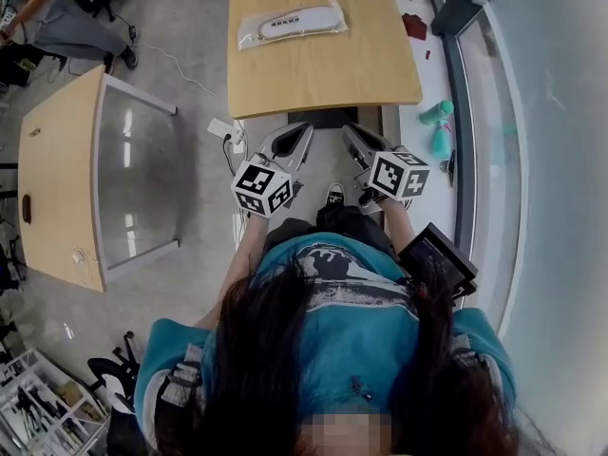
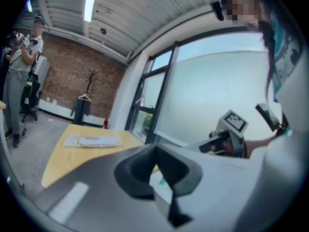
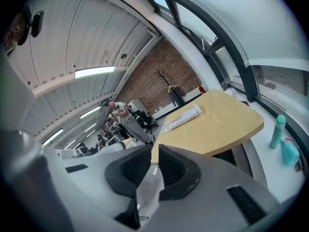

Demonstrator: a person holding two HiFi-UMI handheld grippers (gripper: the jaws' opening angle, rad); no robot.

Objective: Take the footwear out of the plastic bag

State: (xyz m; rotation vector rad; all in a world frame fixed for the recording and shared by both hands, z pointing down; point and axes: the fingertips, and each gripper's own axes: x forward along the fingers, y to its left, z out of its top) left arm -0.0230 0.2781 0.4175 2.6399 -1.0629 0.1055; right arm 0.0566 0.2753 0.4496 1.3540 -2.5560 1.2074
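Note:
A clear plastic bag with pale footwear inside lies flat at the far end of the wooden table. It also shows as a flat bag in the left gripper view and as a long bag in the right gripper view. Both grippers hover side by side at the table's near edge, well short of the bag. My left gripper is shut with nothing in it. My right gripper shows a narrow gap between its pads, with nothing between them.
A second table with a glass side stands at the left. Beyond it is a person by chairs. Two teal bottles stand on the floor by the window wall at the right. A power strip lies by the table's leg.

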